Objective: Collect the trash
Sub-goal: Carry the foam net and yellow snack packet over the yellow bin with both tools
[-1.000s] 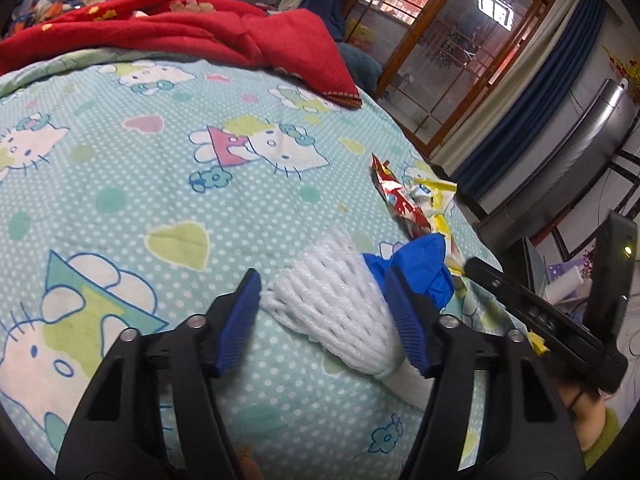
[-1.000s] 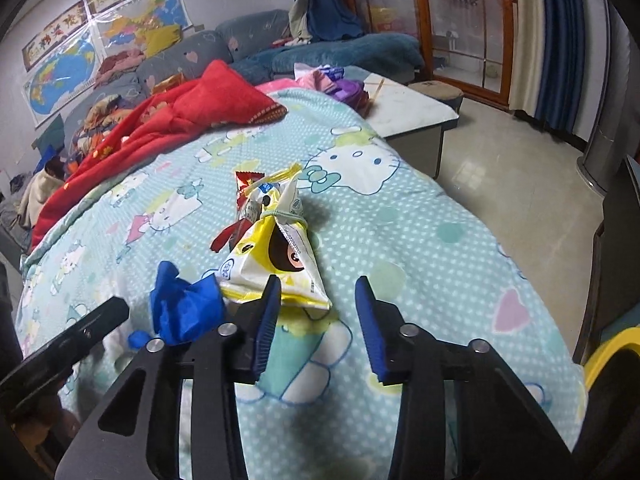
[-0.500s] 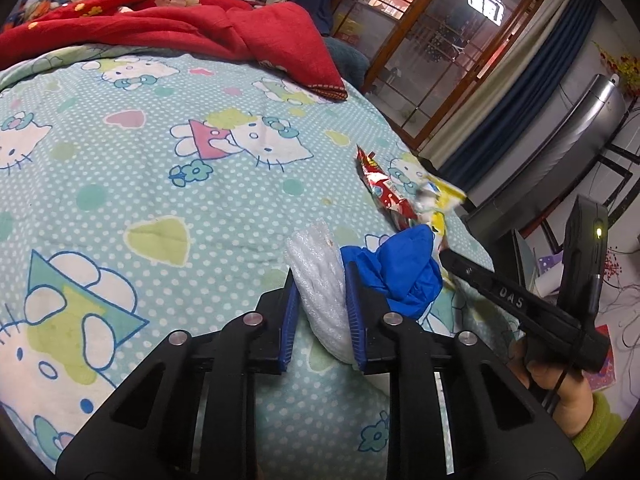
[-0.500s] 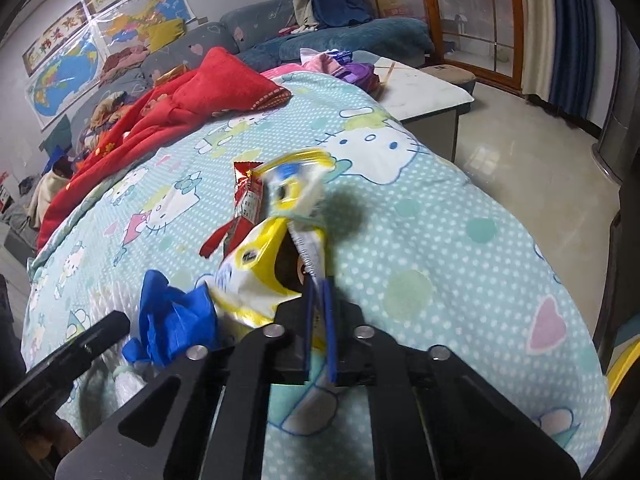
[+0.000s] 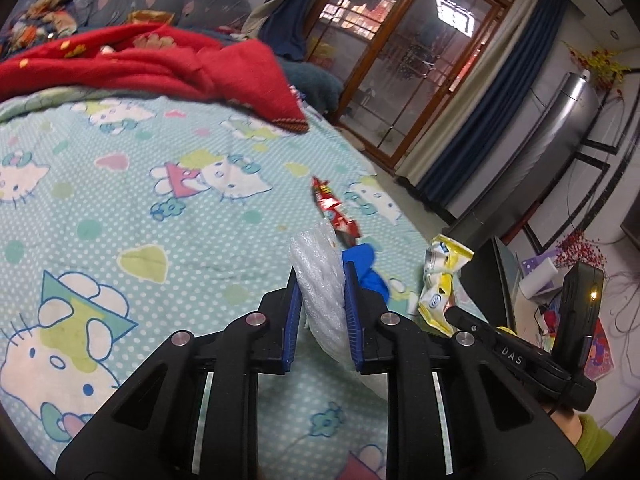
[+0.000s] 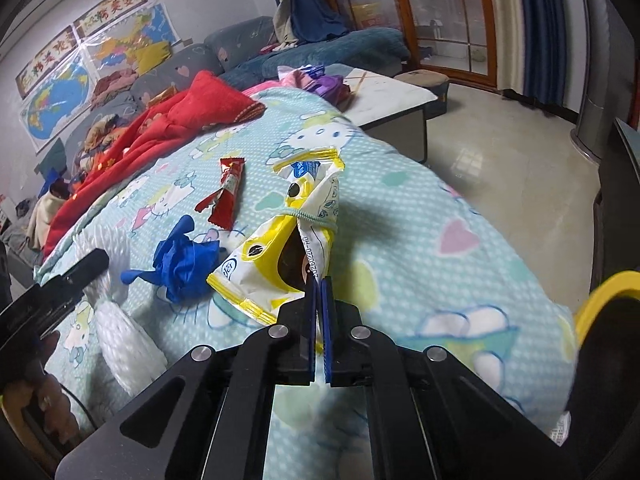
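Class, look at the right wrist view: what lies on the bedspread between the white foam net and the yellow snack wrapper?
A crumpled blue glove lies between the white foam net and the yellow snack wrapper, clearest in the right wrist view.

My left gripper [image 5: 320,280] squeezes a white foam net [image 5: 320,276] between its blue pads. Just past my right pad lies a blue crumpled thing [image 5: 366,266]. A red wrapper [image 5: 334,212] sits further ahead on the cartoon cat blanket [image 5: 120,200]. To my right, my right gripper [image 5: 516,360] holds a yellow snack bag [image 5: 440,280].
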`<state>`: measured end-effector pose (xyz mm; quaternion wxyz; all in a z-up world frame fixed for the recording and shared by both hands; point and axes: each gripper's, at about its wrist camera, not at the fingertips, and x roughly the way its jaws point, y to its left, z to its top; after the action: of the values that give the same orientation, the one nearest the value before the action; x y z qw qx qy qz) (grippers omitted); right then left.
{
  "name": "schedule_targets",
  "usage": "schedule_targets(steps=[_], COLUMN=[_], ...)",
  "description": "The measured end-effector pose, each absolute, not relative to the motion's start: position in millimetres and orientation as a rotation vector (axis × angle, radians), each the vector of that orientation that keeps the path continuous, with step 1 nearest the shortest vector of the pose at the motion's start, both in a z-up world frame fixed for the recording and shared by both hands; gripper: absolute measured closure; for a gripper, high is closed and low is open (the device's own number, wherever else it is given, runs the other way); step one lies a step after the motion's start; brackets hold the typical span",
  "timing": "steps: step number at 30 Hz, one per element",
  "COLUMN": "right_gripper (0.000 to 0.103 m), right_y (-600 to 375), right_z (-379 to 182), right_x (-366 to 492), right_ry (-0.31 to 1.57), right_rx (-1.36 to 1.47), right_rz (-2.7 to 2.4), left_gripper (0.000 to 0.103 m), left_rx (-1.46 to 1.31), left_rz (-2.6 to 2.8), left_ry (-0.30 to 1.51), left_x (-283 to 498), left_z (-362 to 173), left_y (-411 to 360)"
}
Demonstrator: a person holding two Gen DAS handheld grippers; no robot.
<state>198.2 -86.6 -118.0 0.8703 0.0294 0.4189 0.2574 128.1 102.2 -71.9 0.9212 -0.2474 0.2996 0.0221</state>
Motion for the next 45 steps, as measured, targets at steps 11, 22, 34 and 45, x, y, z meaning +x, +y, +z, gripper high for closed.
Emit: schedule_targets(steps=[11,22,34,45], right_gripper=[0.100,0.100,0.100,0.100], right_y=[-136.3,-187.1,-230.5,-260.2], right_z=[-95.6,-77.7,-64.5,-60.4], right_x=[175.5,152.2,131.7,111.1], right_ry=[0.812,0.745,0.716,0.668], right_rx=[0.073,0.106,0.140,0.125], right_rz=[0.476,0.402,0.316,0.230], left_gripper=[0.089,0.089,0.089,0.088], left_rx=[-0.404,-0.345,-0.260,-0.178], left_rz=[-0.066,-0.180,-0.290,-0.368], left_ry=[0.540,0.517,0.508,0.490], left_x=[119.2,114.5,113.3,110.6], left_z=[-41.0,-26.9,-22.0,-19.8], left_y=[54.5,13.0,-35.3,-76.4])
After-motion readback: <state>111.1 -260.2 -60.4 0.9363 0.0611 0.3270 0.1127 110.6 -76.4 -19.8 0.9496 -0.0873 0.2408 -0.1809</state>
